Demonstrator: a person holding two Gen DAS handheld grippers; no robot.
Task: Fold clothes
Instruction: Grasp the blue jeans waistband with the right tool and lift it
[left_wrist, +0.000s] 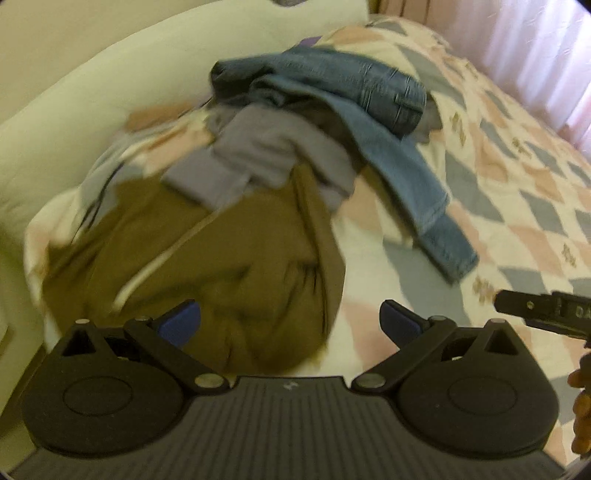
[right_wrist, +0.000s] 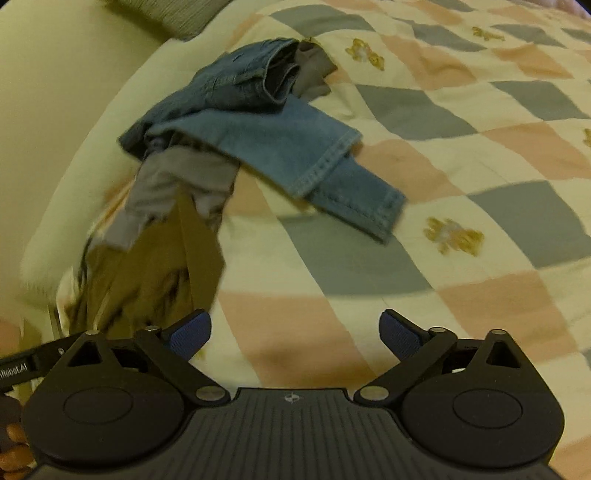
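A pile of clothes lies on a quilted bed. An olive-brown garment (left_wrist: 229, 266) is crumpled nearest me, a grey garment (left_wrist: 266, 151) lies over its far end, and blue jeans (left_wrist: 354, 110) lie on top with one leg trailing right. My left gripper (left_wrist: 290, 319) is open and empty just above the olive garment's near edge. In the right wrist view the jeans (right_wrist: 280, 147), grey garment (right_wrist: 177, 184) and olive garment (right_wrist: 159, 273) sit to the left. My right gripper (right_wrist: 295, 334) is open and empty over bare quilt, right of the olive garment.
The checked quilt (right_wrist: 461, 155) of pink, grey and cream squares spreads to the right. A cream headboard or wall (left_wrist: 74, 85) curves along the left behind the pile. Pink curtains (left_wrist: 535, 55) hang at the far right. The right gripper's body (left_wrist: 543, 306) shows at the left view's edge.
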